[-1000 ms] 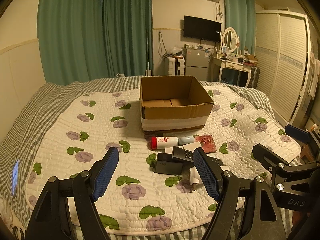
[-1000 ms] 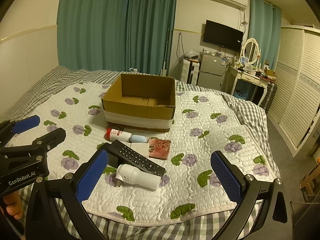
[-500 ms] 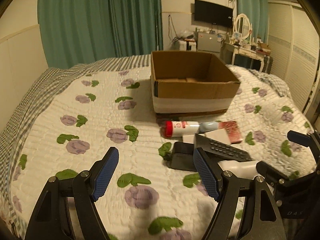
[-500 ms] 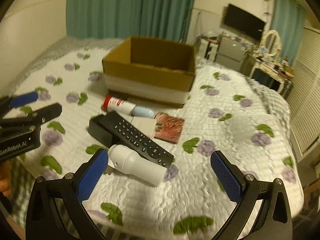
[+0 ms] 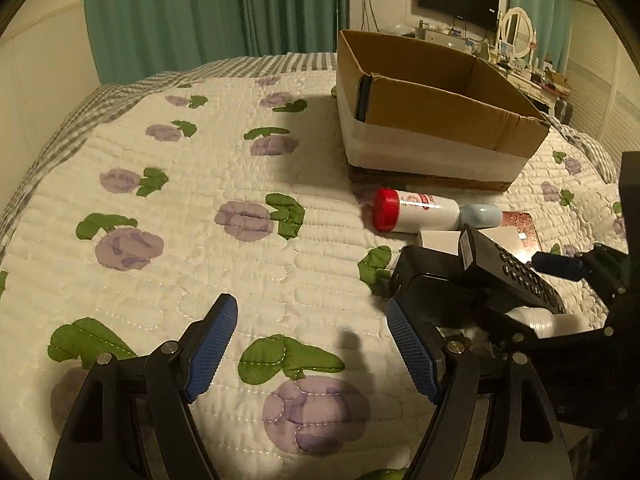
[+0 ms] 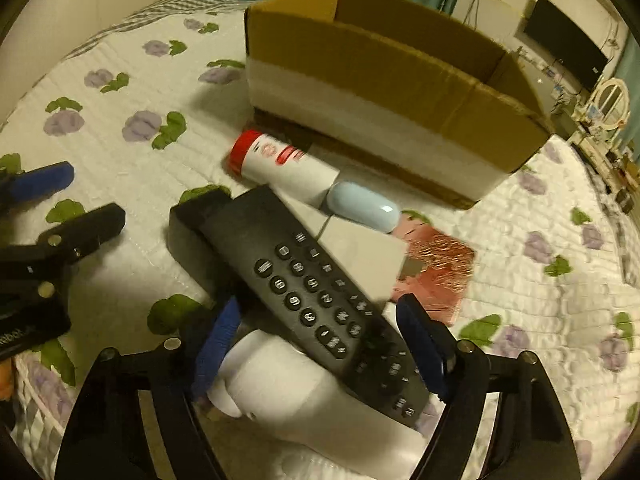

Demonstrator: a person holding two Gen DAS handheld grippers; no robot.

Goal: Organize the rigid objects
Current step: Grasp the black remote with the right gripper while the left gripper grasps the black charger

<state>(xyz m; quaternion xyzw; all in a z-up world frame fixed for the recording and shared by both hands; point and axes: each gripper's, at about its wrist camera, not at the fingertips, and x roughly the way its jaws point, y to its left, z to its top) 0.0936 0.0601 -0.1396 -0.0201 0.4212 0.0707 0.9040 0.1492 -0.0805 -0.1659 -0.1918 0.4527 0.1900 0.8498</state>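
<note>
A pile of small objects lies on the quilt in front of an open cardboard box (image 6: 360, 60). My right gripper (image 6: 320, 344) is low over the pile and its jaws are closing. A black remote (image 6: 312, 292) and the white cylinder (image 6: 288, 392) under it lie between its blue pads (image 6: 218, 344), which do not visibly press on either. The remote rests across a black box (image 6: 188, 224). My left gripper (image 5: 308, 350) is open over bare quilt, left of the black box (image 5: 424, 280), with nothing between its fingers.
A white bottle with a red cap (image 6: 280, 164), a pale blue oval object (image 6: 362, 206), a white carton (image 6: 360, 256) and a red patterned card (image 6: 436, 272) lie between the pile and the box. The flowered quilt (image 5: 180, 200) stretches left. Curtains, a television and a dresser stand behind.
Both grippers have dropped toward the bed and closed in on the pile. The right gripper's jaws have narrowed and now straddle the remote and white cylinder.
</note>
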